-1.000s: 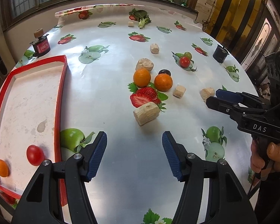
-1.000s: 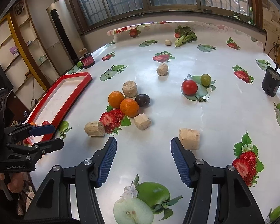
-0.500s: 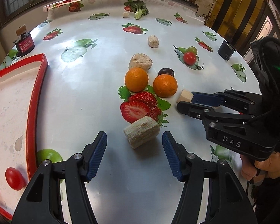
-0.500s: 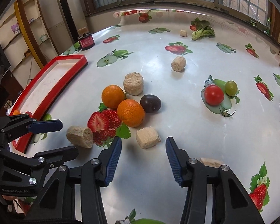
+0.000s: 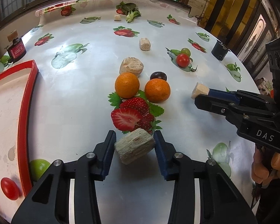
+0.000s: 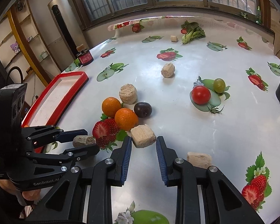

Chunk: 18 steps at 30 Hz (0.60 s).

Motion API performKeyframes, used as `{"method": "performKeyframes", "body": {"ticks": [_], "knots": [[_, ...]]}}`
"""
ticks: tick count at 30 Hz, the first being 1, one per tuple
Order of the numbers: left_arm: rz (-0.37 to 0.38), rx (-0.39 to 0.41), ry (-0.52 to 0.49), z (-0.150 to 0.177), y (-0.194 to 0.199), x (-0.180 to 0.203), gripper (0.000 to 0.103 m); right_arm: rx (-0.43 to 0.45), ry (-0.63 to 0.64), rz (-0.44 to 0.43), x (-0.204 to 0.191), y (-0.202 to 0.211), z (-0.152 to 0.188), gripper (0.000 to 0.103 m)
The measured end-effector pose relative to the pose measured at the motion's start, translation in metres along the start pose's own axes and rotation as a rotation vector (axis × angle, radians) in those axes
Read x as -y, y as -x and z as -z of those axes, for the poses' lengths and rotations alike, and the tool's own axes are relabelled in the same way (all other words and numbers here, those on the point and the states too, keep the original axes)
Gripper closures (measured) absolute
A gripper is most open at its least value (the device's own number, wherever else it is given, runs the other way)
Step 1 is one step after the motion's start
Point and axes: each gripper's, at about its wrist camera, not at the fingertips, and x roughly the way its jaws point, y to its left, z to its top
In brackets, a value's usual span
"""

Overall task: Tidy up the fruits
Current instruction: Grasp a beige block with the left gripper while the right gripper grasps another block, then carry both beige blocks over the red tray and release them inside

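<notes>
The left gripper [image 5: 134, 143] has its jaws drawn in around a rough beige block [image 5: 134, 146], both blue pads at the block's sides and seemingly touching it; the block sits tilted on the table [image 5: 80, 100], just on the near side of the printed strawberries [image 5: 133, 114]. The right gripper [image 6: 142, 149] has its jaws at a middling gap, its tips either side of the near edge of a second beige block [image 6: 142, 135] without closing on it; whether the pads touch it cannot be told.

Taking the printed strawberries as the landmark: two oranges [image 5: 127, 85] [image 5: 157, 90] lie just beyond them, side by side and slightly apart; a dark plum [image 5: 158, 76] sits behind the right-hand orange, and a larger beige lump [image 5: 131, 67] behind the left-hand one; a red tomato [image 5: 183, 60] and a green grape [image 5: 185, 51] lie further off to the right, close together; the red tray [image 5: 26, 100] lies well to the left, with a red tomato [image 5: 9, 188] in its near corner; a dark red jar [image 5: 16, 49] stands beyond the tray's far end; a black cup [image 5: 219, 50] stands far to the right near the table's edge.
</notes>
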Motion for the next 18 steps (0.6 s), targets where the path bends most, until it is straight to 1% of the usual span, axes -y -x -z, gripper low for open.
{"method": "performKeyframes", "body": {"ticks": [5, 11, 18], "knots": [[-0.002, 0.031, 0.034, 0.005, 0.021, -0.011, 0.064, 0.014, -0.003, -0.009, -0.006, 0.010, 0.000, 0.075], [-0.048, 0.095, 0.050, 0.010, 0.054, -0.024, 0.064, 0.028, 0.024, -0.036, -0.026, 0.016, -0.003, 0.075], [-0.095, 0.150, 0.077, 0.016, 0.081, -0.042, 0.064, 0.040, 0.077, -0.075, -0.060, 0.017, -0.009, 0.075]]}}
